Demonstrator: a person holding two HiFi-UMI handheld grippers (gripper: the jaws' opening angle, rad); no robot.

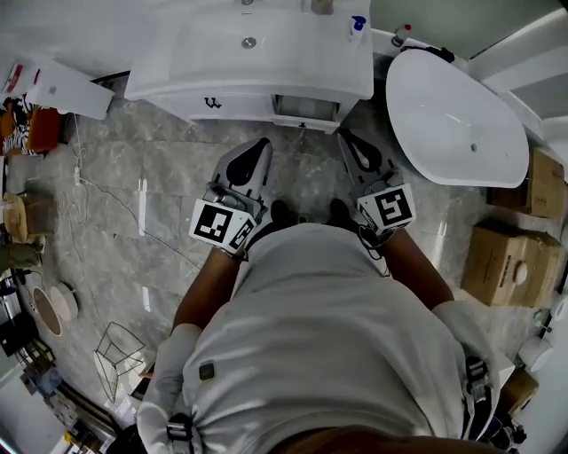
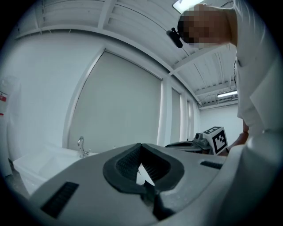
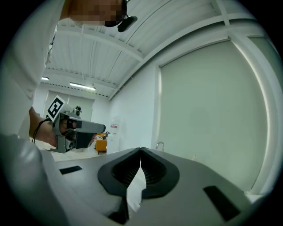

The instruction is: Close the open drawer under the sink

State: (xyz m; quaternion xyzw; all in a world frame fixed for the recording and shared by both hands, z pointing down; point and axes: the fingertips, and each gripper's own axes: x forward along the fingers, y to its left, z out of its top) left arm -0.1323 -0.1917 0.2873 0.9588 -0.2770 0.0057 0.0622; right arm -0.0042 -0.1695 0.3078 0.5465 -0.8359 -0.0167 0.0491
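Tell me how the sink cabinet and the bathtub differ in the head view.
The sink cabinet is boxy with straight edges; the bathtub is an oval. The sink cabinet stands at the top middle of the view, while the bathtub lies at the right, set at an angle. The sink cabinet's top carries small things, such as a blue-capped bottle; the bathtub shows nothing inside but its drain. Both are white.

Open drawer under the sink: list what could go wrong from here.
The right gripper, shut and short of the drawer, could slip its narrow tip off the drawer front, or push off-centre and skew it. The left gripper, also shut, points at the closed front beside it and might knock its handle.
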